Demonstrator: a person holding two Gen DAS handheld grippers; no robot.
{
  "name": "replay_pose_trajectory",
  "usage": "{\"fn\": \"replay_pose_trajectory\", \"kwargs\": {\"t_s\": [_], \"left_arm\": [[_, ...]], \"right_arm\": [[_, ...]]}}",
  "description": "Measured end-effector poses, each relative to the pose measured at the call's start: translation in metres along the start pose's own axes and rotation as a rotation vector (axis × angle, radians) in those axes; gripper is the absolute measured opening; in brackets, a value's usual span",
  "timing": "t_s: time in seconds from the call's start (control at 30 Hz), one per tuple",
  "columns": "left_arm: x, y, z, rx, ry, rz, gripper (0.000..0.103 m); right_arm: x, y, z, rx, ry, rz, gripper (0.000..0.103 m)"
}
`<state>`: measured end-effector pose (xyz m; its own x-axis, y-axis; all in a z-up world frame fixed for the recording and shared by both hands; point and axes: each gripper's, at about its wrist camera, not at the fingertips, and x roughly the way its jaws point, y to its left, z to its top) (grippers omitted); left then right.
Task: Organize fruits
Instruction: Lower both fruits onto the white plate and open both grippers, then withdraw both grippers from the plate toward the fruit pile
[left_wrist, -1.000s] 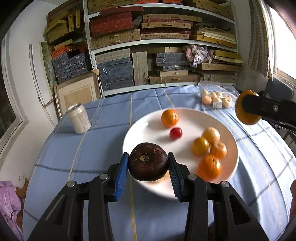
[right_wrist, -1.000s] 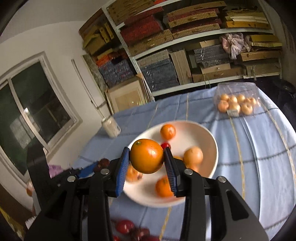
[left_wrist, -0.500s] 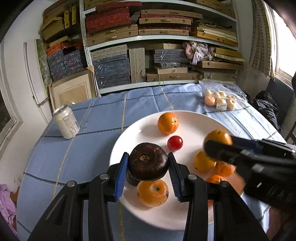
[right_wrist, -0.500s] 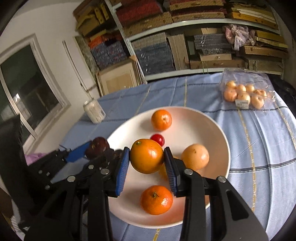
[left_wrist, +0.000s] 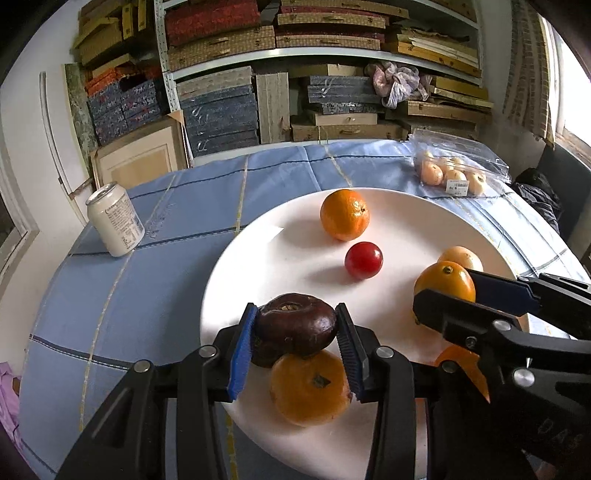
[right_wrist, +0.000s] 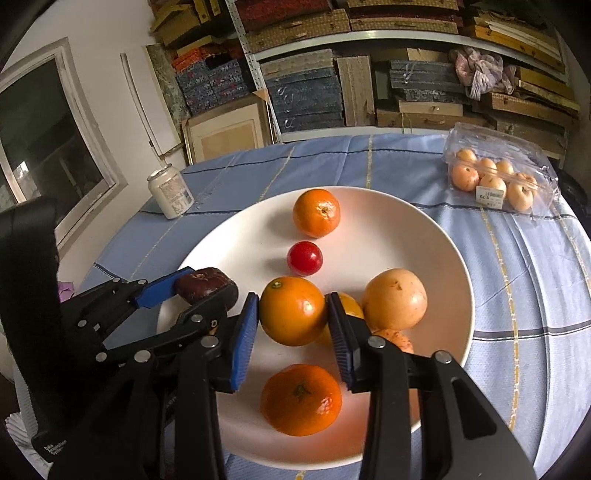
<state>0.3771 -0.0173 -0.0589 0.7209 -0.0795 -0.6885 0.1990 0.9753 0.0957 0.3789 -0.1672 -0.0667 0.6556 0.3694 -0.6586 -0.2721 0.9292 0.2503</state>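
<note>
A white plate (left_wrist: 295, 240) (right_wrist: 424, 236) on the blue cloth holds several fruits. My left gripper (left_wrist: 293, 332) (right_wrist: 195, 291) has a dark purple fruit (left_wrist: 295, 326) (right_wrist: 205, 286) between its blue pads. Its jaws are opening, and the tilted fruit rests on a mandarin (left_wrist: 309, 387) at the plate's near edge. My right gripper (right_wrist: 291, 317) (left_wrist: 454, 291) is shut on an orange (right_wrist: 291, 310) (left_wrist: 445, 282), low over the plate's middle. An orange (right_wrist: 316, 213), a small red fruit (right_wrist: 304, 258), a pale yellow fruit (right_wrist: 394, 299) and a mandarin (right_wrist: 301, 398) lie on the plate.
A white drink can (left_wrist: 115, 225) (right_wrist: 170, 195) stands on the cloth left of the plate. A clear plastic pack of pale fruits (left_wrist: 454, 173) (right_wrist: 495, 181) lies at the far right. Shelves of stacked boxes fill the wall behind the table.
Both grippers have come down and forward over the plate with their fruits. The right one moved in from the right. The dark fruit has tilted and now touches the mandarin below.
</note>
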Motion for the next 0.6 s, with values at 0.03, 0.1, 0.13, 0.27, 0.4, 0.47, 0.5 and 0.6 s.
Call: {"fn": "replay_pose_trajectory", "kwargs": {"t_s": [0.03,0.1,0.13,0.27,0.4,0.47,0.5,0.6], "left_arm": [[0.000,0.000,0.000,0.002,0.002,0.003,0.050],[-0.001,0.001,-0.001,-0.003,-0.005,-0.005,0.070],[-0.004,0.001,-0.001,-0.008,-0.011,-0.006,0.074],[-0.021,0.006,0.003,-0.028,-0.038,-0.015,0.078],[-0.049,0.020,0.004,-0.079,-0.064,-0.006,0.085],[-0.068,0.030,-0.007,-0.116,-0.083,-0.009,0.091],[-0.075,0.033,-0.013,-0.125,-0.080,-0.010,0.091],[-0.095,0.039,-0.043,-0.148,-0.066,-0.020,0.091]], "right_arm": [[0.000,0.000,0.000,-0.004,0.002,-0.001,0.037],[-0.001,-0.001,0.001,0.008,0.009,0.005,0.038],[-0.003,-0.004,0.002,0.033,0.004,0.020,0.040],[-0.028,-0.016,0.011,0.109,-0.053,0.062,0.049],[-0.073,-0.016,0.015,0.123,-0.136,0.093,0.054],[-0.097,-0.016,0.006,0.118,-0.180,0.092,0.061],[-0.106,-0.016,0.000,0.117,-0.190,0.087,0.065],[-0.122,-0.013,-0.030,0.097,-0.184,0.076,0.066]]}}
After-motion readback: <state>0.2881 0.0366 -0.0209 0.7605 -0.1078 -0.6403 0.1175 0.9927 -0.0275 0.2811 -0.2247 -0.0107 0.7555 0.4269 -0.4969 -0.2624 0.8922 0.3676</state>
